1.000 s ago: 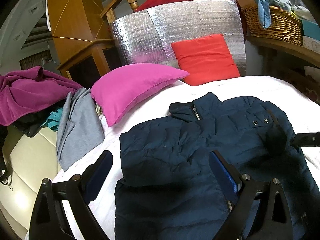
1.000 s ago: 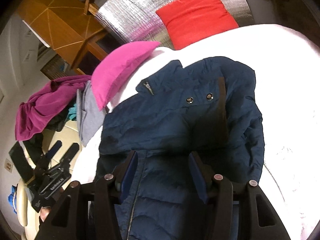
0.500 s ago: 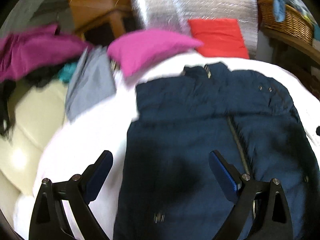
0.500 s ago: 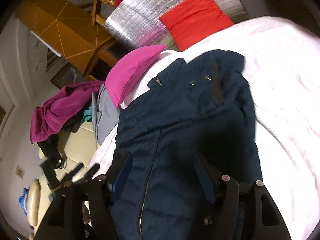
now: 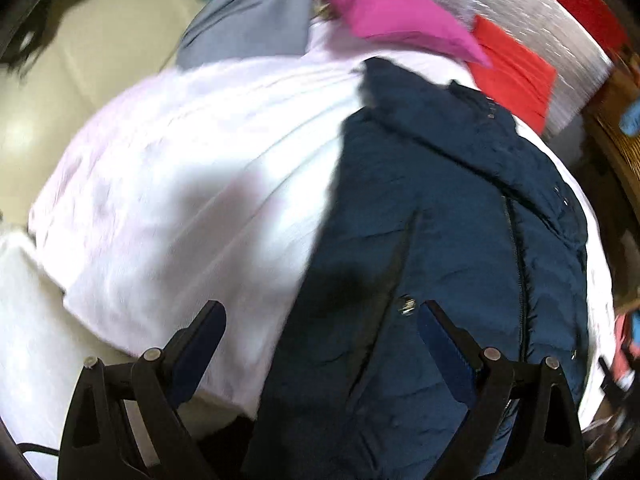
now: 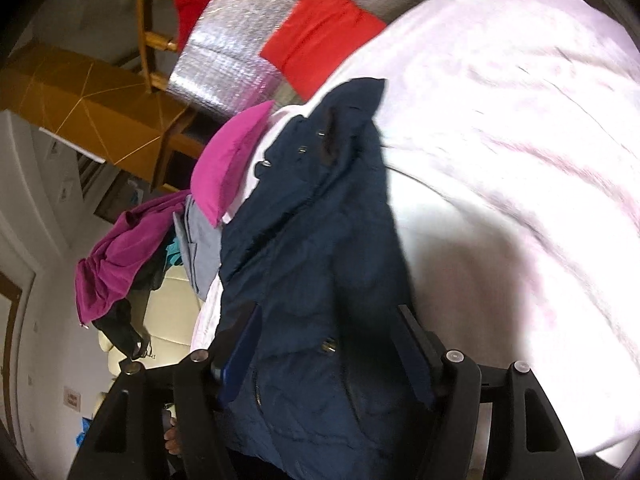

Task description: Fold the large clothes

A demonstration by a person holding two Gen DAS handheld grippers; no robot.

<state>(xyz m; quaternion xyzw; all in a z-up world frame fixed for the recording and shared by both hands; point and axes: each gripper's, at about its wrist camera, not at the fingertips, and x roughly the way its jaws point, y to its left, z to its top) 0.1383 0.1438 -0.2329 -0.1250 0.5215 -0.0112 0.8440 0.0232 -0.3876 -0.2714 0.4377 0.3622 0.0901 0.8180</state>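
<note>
Both jaws gape over navy jacket point(image 5: 448, 240); pink pillow point(image 5: 384, 12), grey garment point(image 5: 252, 24) beyond.

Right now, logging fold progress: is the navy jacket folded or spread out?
Partly folded: the navy jacket lies as a narrow strip on the white sheet, sides tucked in, full length not yet folded.

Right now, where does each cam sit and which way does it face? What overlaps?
Left wrist: on the left gripper, looking along its open fingers over the navy jacket left edge and white bedding.
Right wrist: on the right gripper, open fingers straddling the jacket's lower part, bedding to its right.
Shared: jacket, pink pillow, red cushion, grey garment.
</note>
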